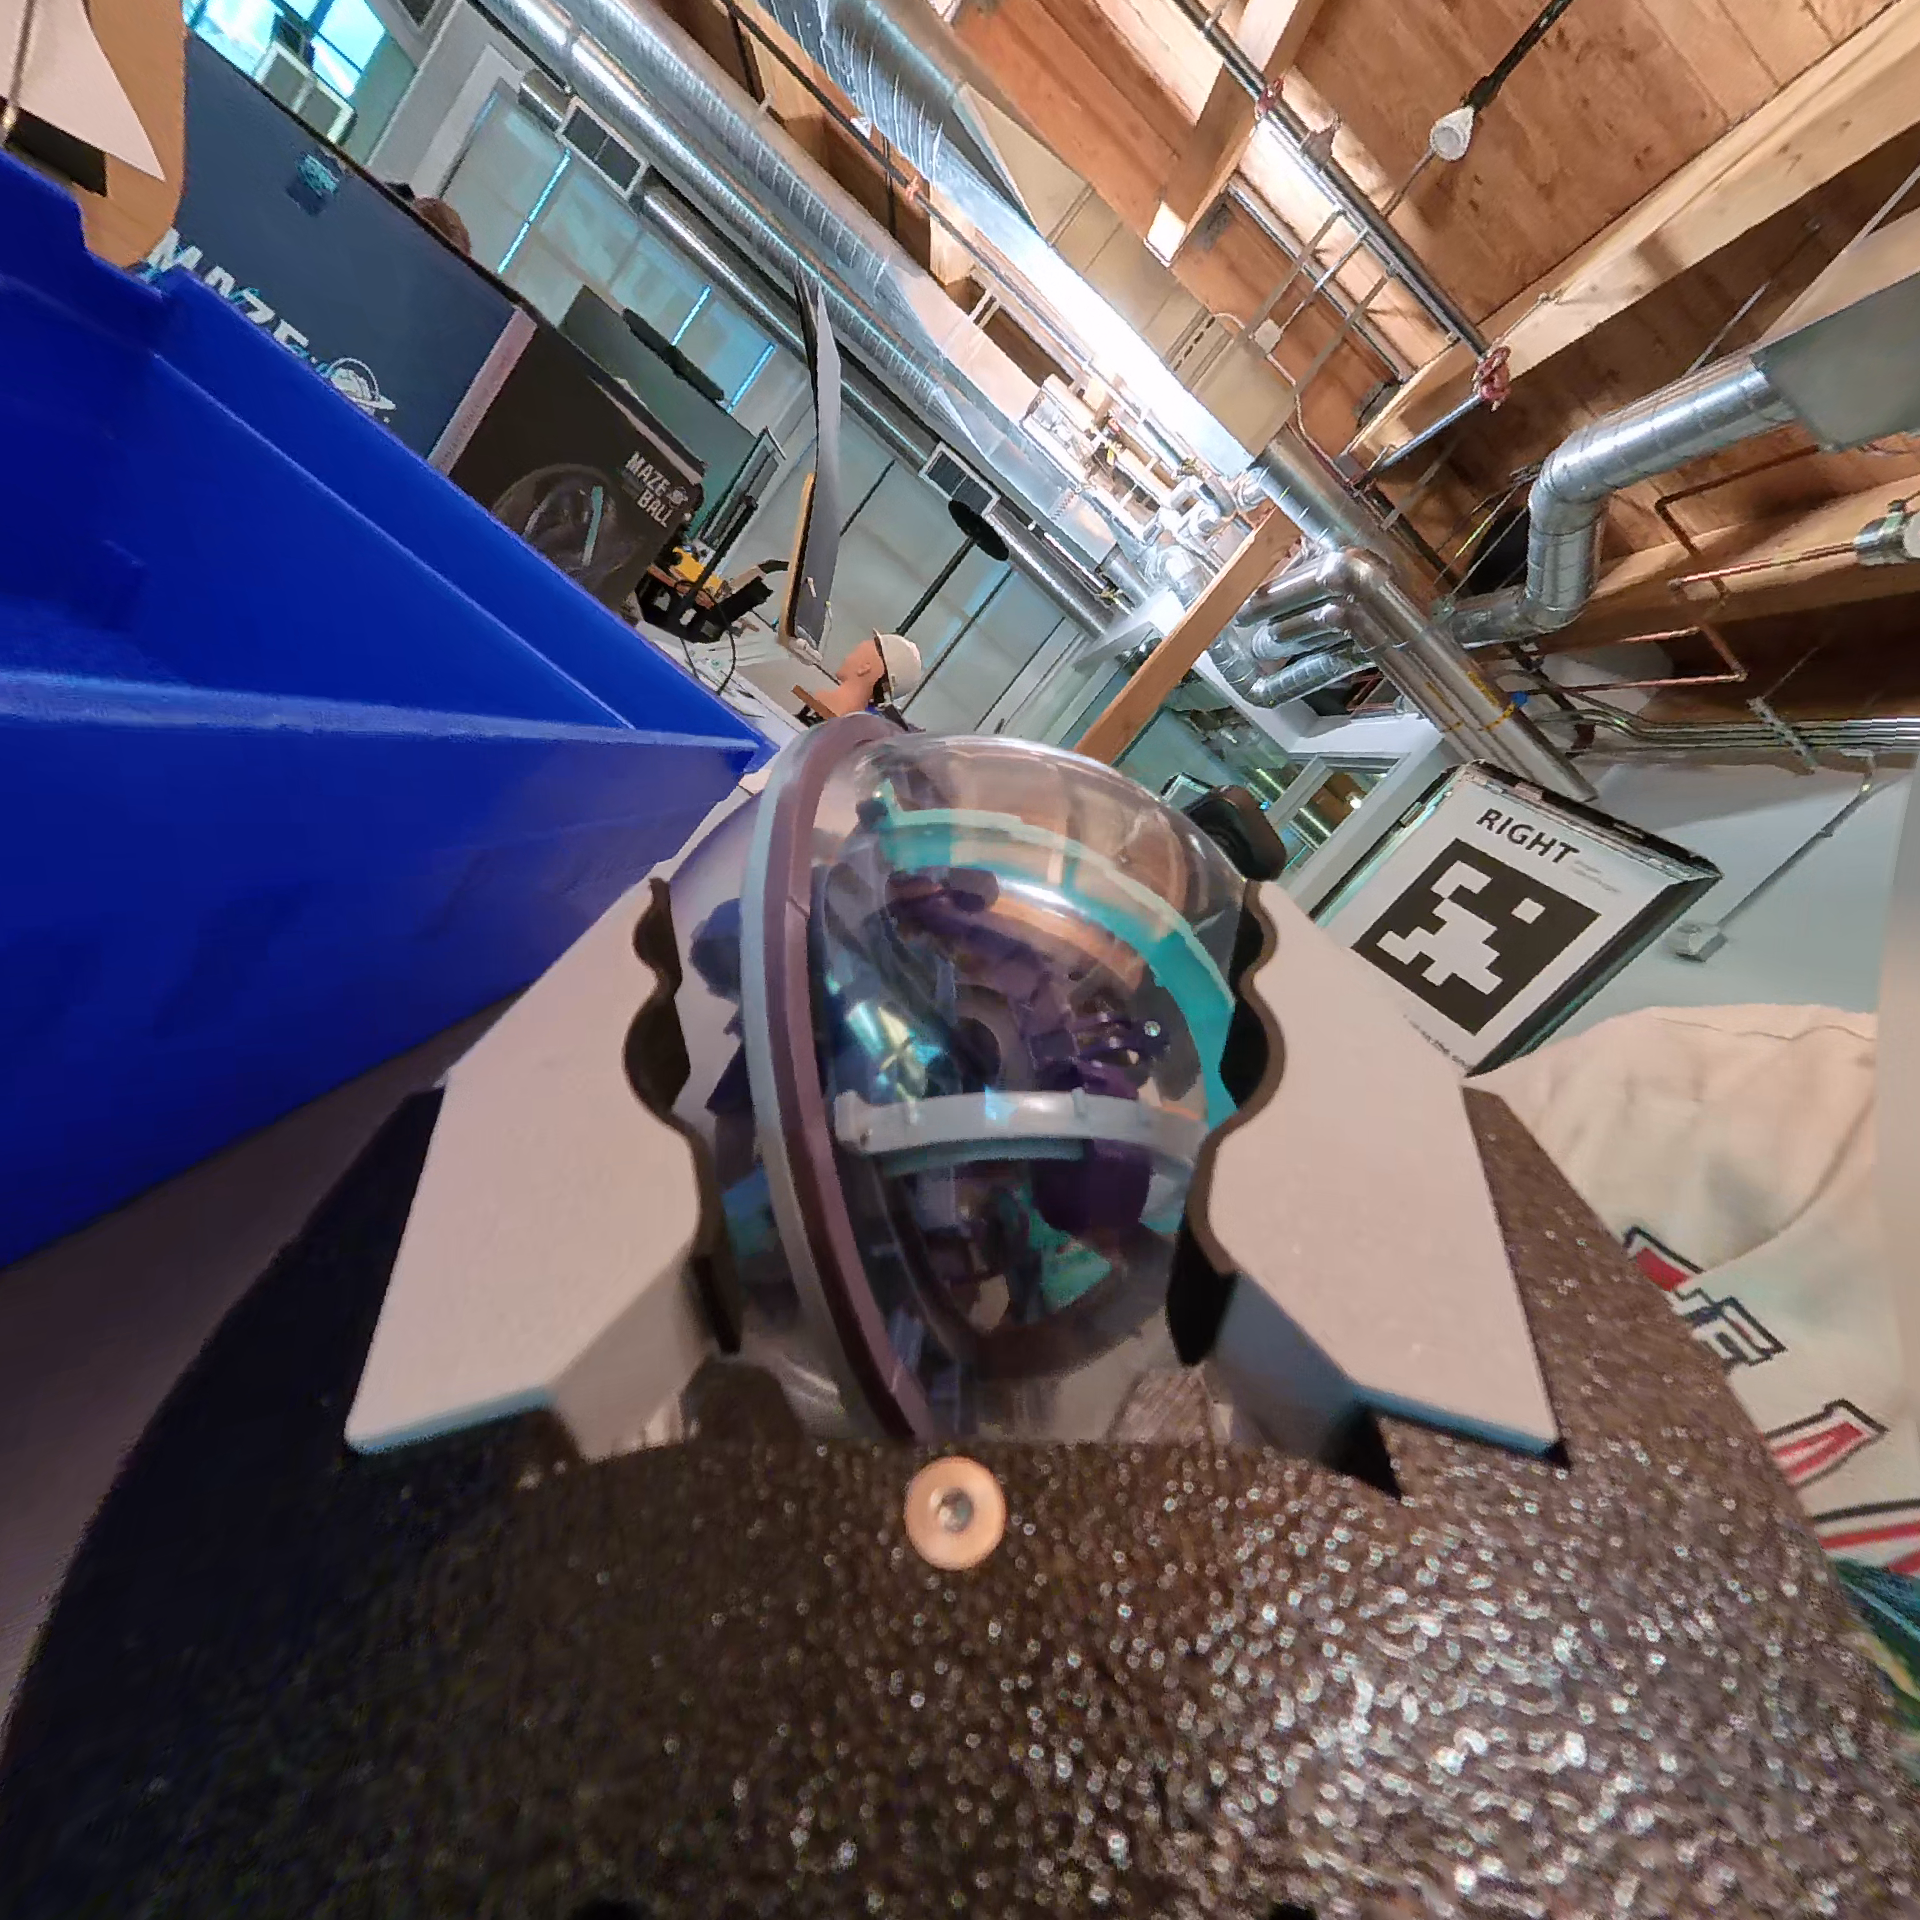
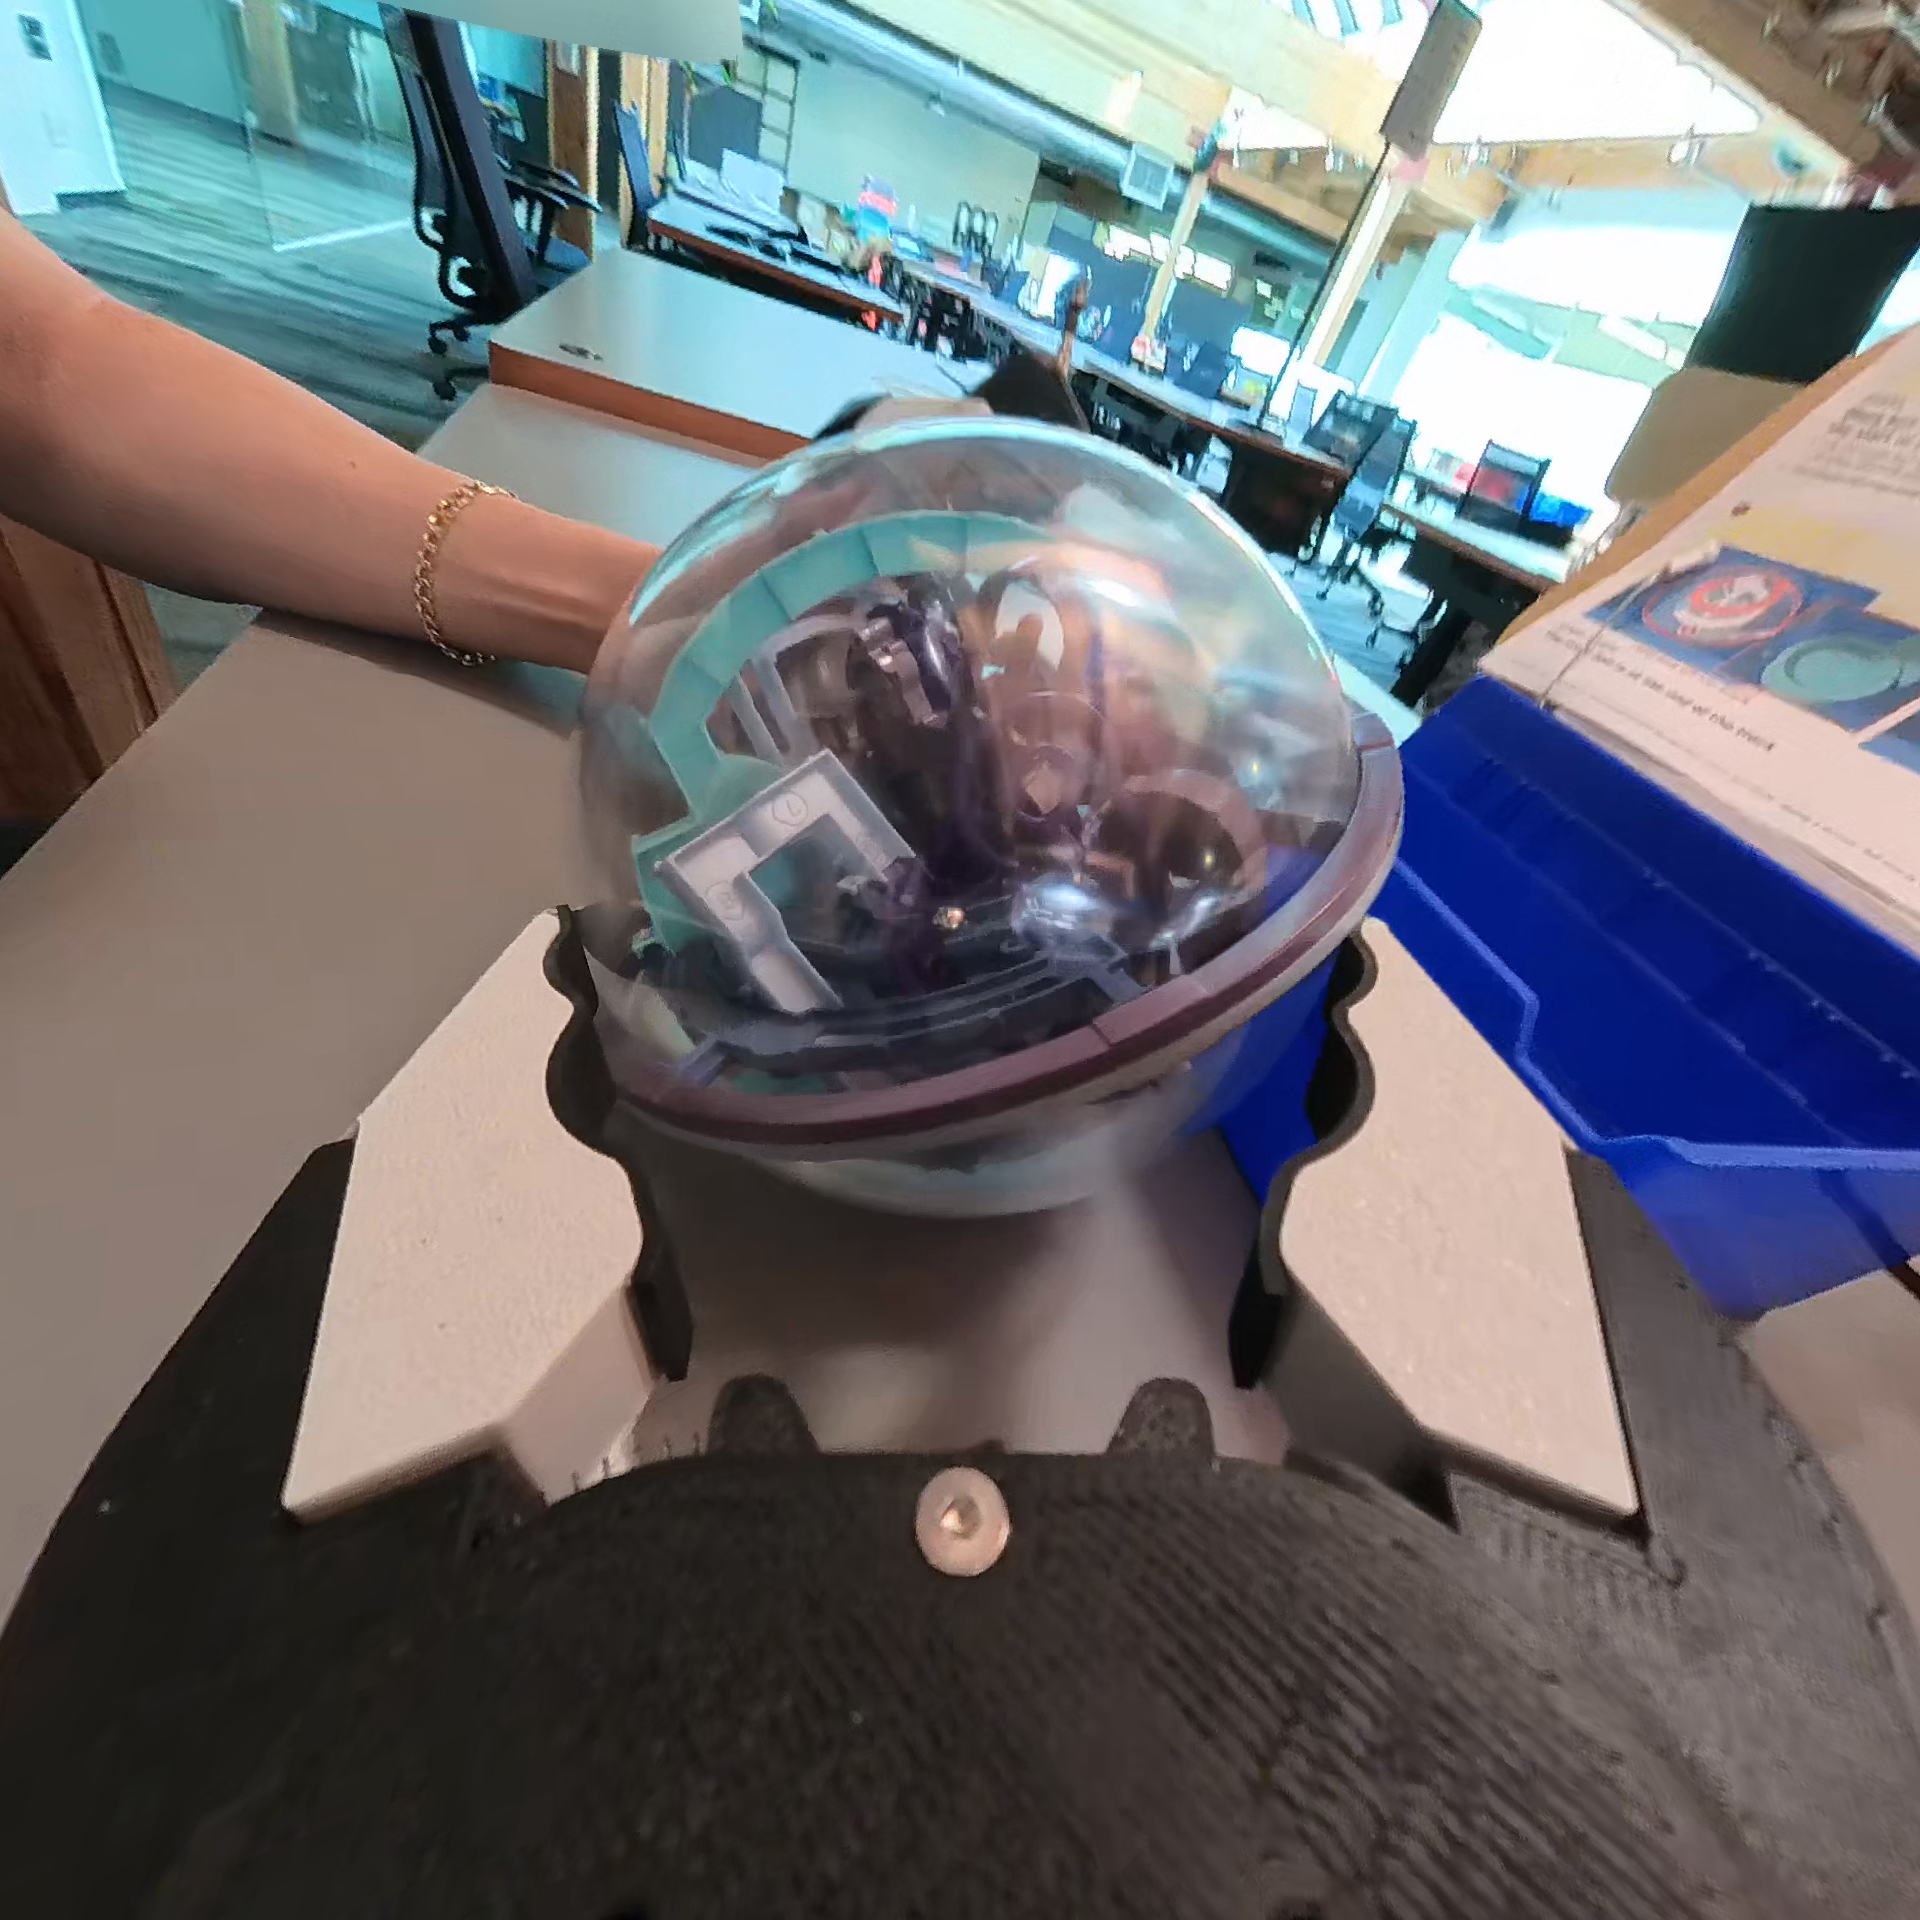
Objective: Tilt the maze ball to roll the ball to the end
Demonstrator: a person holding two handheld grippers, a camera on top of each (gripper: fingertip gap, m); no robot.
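Both grippers, left gripper (image 1: 951, 1049) and right gripper (image 2: 961, 1091), clamp the maze ball (image 2: 987, 790) above the desk (image 2: 260, 883) edge beside a blue bin (image 2: 1621, 1018); its smooth, rigid shell looks light, slippery and crackable, best held around its middle.

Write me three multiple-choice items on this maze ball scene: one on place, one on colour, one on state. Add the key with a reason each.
1. In the right wrist view, where is the blue bin relative to the maze ball?
A. To its right
B. To its left
C. Under it

2. What colour is the band around the ball's middle?
A. Yellow
B. Dark purple
C. White

3. How is the ball held?
A. Lying loose on the table
C. Resting in the bin
B. Between the fingers of both the left gripper and the right gripper

Key: 1 A, the bin fills the right side. 2 B, the seam ring is dark purple. 3 B, each wrist view shows its fingers flanking the sphere.
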